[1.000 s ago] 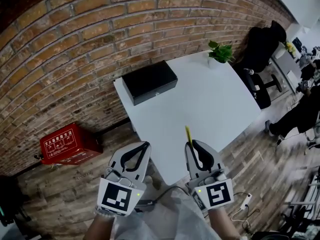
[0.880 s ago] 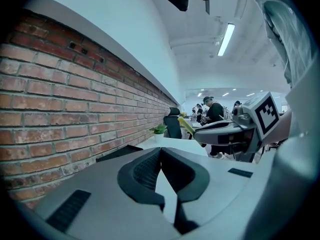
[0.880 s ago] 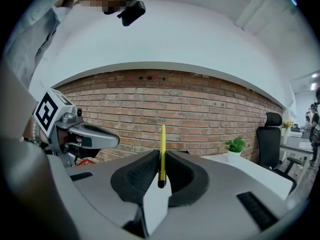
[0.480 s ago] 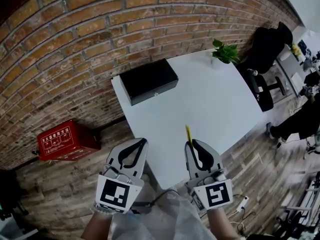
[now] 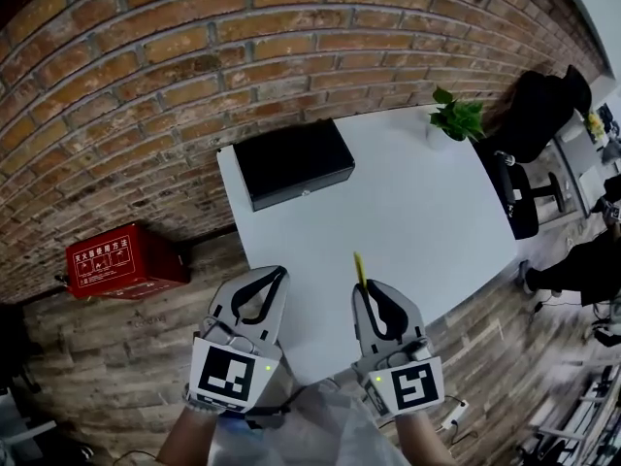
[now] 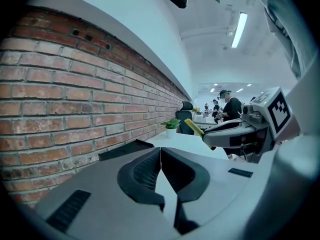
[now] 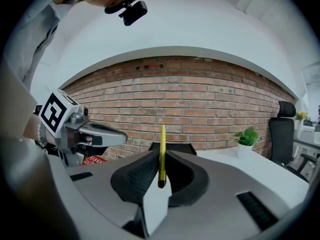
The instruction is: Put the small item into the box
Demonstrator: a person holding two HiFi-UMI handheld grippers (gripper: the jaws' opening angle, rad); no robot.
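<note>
A brick wall [image 5: 243,56] backs potted plant [image 5: 456,119], office chair [image 5: 524,202], red cabinet [image 5: 121,260].

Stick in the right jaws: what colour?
Yellow stick, dark at its lower end; the right gripper view shows it best.

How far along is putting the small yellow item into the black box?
Done: the right gripper is shut on the yellow item. In hand: it is held over the near edge of the table, left gripper shut and empty. Left: carrying it to the black box by the wall, whose lid looks closed.
</note>
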